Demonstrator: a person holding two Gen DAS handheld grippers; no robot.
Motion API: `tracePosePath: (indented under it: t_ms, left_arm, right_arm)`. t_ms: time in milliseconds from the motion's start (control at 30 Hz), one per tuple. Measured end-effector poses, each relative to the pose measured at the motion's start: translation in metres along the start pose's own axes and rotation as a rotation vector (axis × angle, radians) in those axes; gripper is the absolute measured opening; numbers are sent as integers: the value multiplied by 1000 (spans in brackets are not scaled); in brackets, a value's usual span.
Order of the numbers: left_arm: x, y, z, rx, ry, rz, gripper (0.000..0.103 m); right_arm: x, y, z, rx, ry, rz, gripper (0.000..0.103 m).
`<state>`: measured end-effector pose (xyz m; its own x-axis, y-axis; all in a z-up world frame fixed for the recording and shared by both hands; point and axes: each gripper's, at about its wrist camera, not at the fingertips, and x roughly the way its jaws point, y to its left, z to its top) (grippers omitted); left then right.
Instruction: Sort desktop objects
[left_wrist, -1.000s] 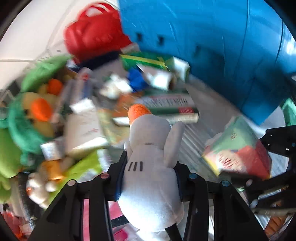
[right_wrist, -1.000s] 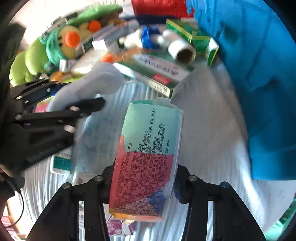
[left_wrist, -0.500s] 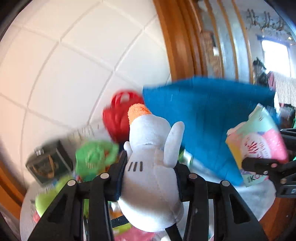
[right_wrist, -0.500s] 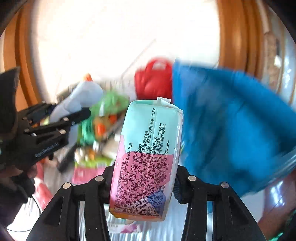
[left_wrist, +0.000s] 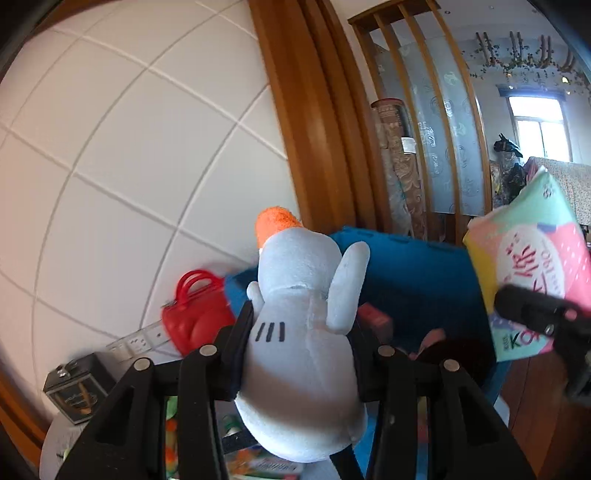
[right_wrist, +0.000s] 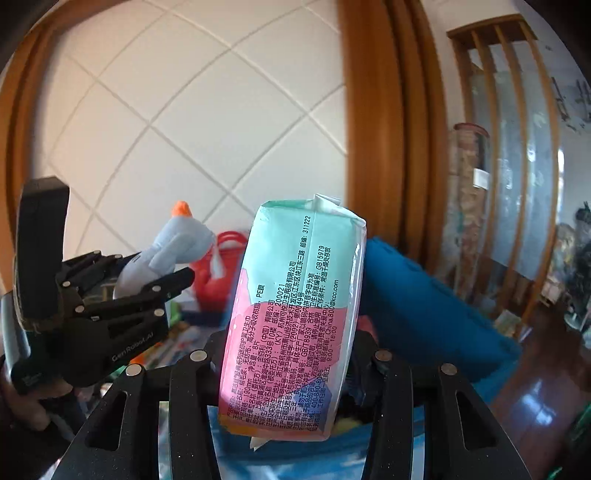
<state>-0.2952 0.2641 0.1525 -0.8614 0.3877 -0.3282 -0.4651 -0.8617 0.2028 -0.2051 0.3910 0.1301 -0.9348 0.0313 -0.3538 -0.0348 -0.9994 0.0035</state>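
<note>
White tiled wall (left_wrist: 129, 166) and warm wooden door trim (left_wrist: 314, 122) now fill both your views, where a second ago you were looking down on a heap of boxes, tubes and soft toys; so you have lifted both picks clear of the pile and tipped the cameras up toward level. I read that as the pick-up being finished and the carry to a sorting place under way. Below and ahead sits the big blue bin (left_wrist: 417, 291), its open mouth just beyond both loads, with a red toy handbag (left_wrist: 195, 317) against the wall to its left and the clutter on the table only glimpsed at the bottom edge. Your right gripper (right_wrist: 291, 354) is closed snugly on a pastel pack of pads (right_wrist: 295, 306): the pack's long axis runs away from the camera and upward, pink end down between the pads, mint end with its sealed flap pointing up and slightly right, printed back facing you. Your left gripper (left_wrist: 306, 343) is closed on a white plush goose (left_wrist: 306, 332) around its body; the goose stands upright along the fingers, orange beak at the top pointing away toward the wall, one wing hanging on the right. Both loads are held in the air, side by side, near the bin but not yet over it for certain.
</note>
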Motion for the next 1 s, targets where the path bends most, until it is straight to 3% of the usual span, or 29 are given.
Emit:
tracePosePath:
  t_ms: [233, 300, 333, 367, 433, 500, 600, 833, 900, 1000]
  left_arm:
    - [46, -68, 40, 54, 38, -25, 46]
    - [60, -81, 49, 70, 71, -31, 52]
    - [64, -86, 50, 77, 74, -15, 55]
    - [70, -90, 53, 84, 70, 17, 65]
    - [76, -93, 56, 86, 59, 99, 78]
    - [79, -87, 57, 41, 56, 115, 86]
    - [83, -83, 58, -5, 70, 127, 89]
    - [51, -69, 35, -55, 37, 151, 89]
    - [34, -62, 25, -74, 21, 154, 89]
    - [-4, -47, 1, -89, -17, 234, 94]
  right_arm:
    - [27, -75, 19, 44, 52, -49, 45]
    - [41, -89, 24, 52, 68, -61, 46]
    - [44, -97, 25, 62, 73, -70, 49]
    - [51, -103, 27, 74, 82, -79, 53]
    - [65, -114, 32, 83, 83, -112, 83]
    - [73, -126, 38, 83, 77, -157, 94]
    - [81, -140, 42, 110, 74, -138, 94]
    - [60, -134, 35, 122, -26, -127, 101]
    - [44, -117, 22, 118, -47, -116, 103]
    - [23, -98, 9, 100, -71, -106, 103]
